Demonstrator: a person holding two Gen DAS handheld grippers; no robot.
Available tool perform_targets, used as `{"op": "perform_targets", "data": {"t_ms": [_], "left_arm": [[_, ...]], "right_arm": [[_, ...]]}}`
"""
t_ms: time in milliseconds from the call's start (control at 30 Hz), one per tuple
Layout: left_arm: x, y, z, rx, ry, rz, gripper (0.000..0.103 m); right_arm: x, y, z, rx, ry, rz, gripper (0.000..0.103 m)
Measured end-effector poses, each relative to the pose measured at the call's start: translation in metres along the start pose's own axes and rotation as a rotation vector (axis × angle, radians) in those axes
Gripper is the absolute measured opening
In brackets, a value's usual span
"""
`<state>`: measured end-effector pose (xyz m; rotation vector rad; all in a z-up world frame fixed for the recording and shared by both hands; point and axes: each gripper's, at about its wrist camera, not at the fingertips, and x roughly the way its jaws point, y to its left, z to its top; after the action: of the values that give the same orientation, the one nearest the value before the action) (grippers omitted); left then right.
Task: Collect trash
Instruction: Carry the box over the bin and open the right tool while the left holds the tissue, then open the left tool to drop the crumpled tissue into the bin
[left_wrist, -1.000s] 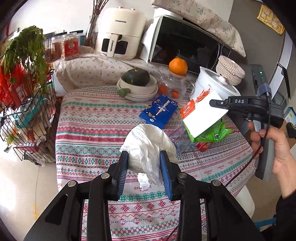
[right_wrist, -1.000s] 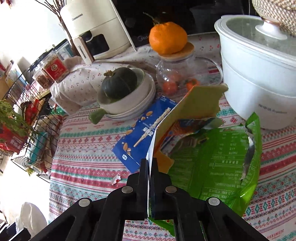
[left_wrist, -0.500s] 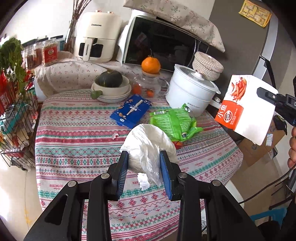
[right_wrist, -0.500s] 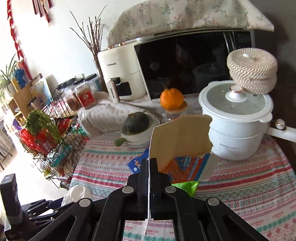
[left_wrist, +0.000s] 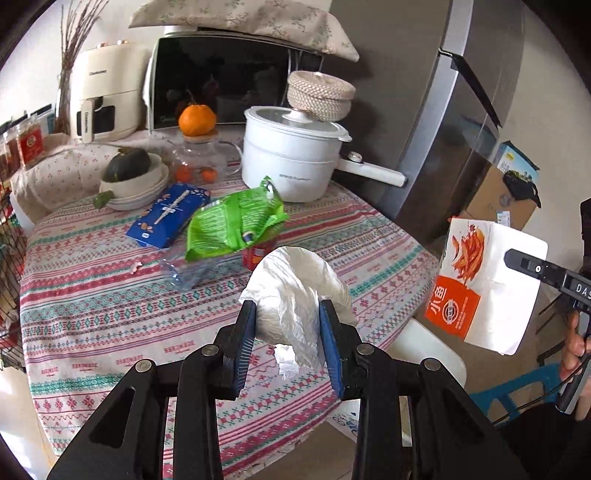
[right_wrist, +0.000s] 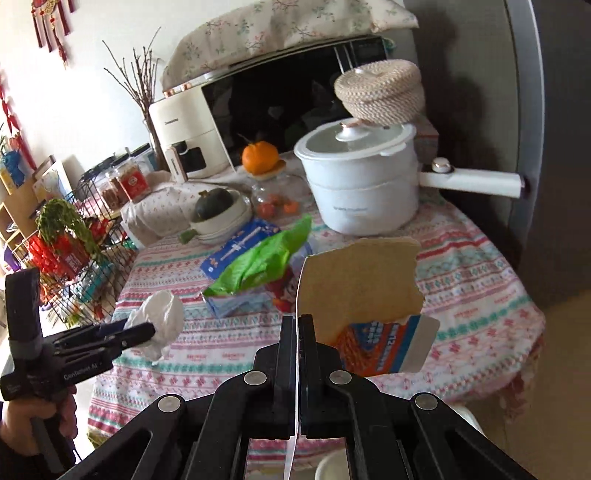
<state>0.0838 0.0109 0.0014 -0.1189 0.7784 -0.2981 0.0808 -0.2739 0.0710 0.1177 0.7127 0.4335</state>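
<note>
My left gripper is shut on a crumpled white tissue wad and holds it above the table's near edge; the wad also shows in the right wrist view. My right gripper is shut on the edge of a torn white and orange cardboard box, held in the air off the table's right side; the box also shows in the left wrist view. On the patterned tablecloth lie a green snack bag, a blue packet, a clear plastic wrapper and a small red item.
A white electric pot with a long handle, a glass jar with an orange on it, a bowl holding a dark squash, an air fryer and a microwave stand at the back. A wire rack is left, a fridge right.
Both grippers have drawn back from the table. The right gripper has carried the box further out to the right and lower. The tissue stays held in the left gripper.
</note>
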Motion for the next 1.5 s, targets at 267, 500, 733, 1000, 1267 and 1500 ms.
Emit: {"op": "perform_targets", "data": {"t_ms": [267, 500, 733, 1000, 1267, 1500], "left_arm": [[0.022, -0.052, -0.028, 0.087, 0.06, -0.057, 0.036], [0.039, -0.086, -0.048, 0.165, 0.107, -0.096, 0.036], [0.061, -0.119, -0.066, 0.247, 0.153, -0.13, 0.036], [0.083, -0.154, -0.079, 0.334, 0.185, -0.162, 0.037], [0.103, -0.173, -0.09, 0.383, 0.214, -0.178, 0.037], [0.117, -0.182, -0.1, 0.429, 0.237, -0.181, 0.042]], "right_arm": [[-0.005, -0.049, -0.058, 0.109, 0.099, -0.068, 0.0], [0.0, -0.078, -0.092, 0.173, 0.222, -0.135, 0.0], [0.02, -0.106, -0.121, 0.246, 0.376, -0.187, 0.0], [0.027, -0.124, -0.137, 0.304, 0.448, -0.236, 0.003], [0.014, -0.138, -0.137, 0.376, 0.421, -0.26, 0.037], [0.007, -0.147, -0.138, 0.404, 0.415, -0.28, 0.043]]}}
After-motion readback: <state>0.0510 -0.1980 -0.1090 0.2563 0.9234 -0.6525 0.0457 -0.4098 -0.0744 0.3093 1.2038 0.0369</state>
